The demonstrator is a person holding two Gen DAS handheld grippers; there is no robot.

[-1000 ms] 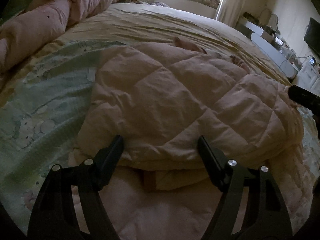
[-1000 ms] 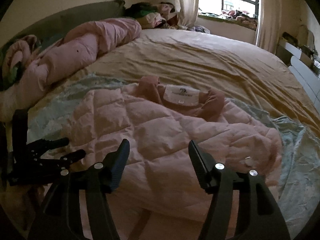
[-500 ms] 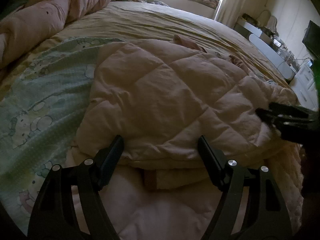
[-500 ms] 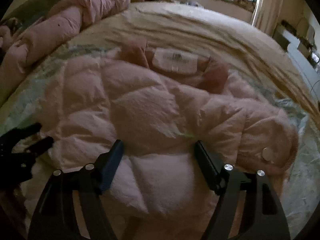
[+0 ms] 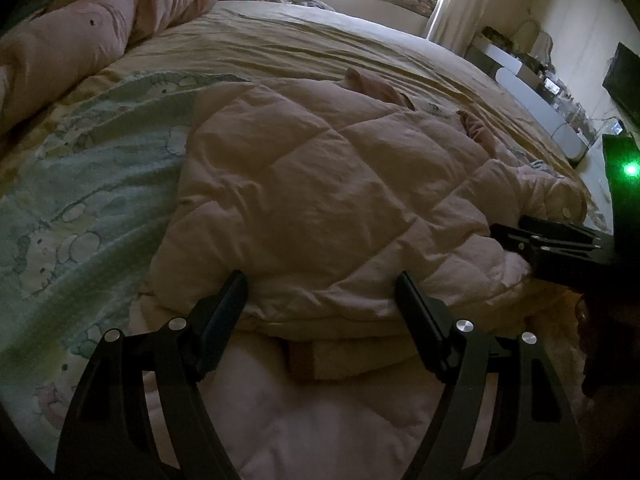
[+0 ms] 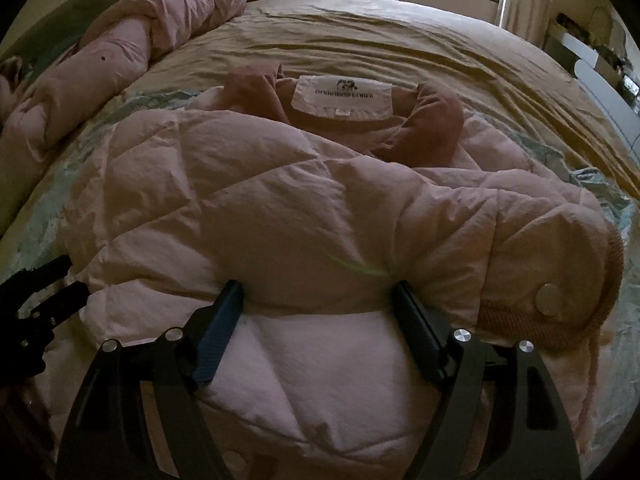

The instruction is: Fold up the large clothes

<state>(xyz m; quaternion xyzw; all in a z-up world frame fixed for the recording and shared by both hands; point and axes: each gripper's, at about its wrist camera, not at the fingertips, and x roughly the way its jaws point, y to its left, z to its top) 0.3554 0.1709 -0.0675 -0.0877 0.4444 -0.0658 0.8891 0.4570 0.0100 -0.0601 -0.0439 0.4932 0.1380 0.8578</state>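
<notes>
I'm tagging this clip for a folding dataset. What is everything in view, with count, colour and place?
Quilted jacket: one, pale pink, lying on the bed nearest the camera, collar label up.
Rolled duvet: one, pink, far left of the bed.
Cartoon-print sheet: one, pale green, under the jacket.
Bedspread: one, tan, covering the far bed.
Curtain: cream, beside the window.
Left gripper: black, jaws open over the jacket's hem.
Right gripper: black, jaws just opened wider, jacket fold between them.
</notes>
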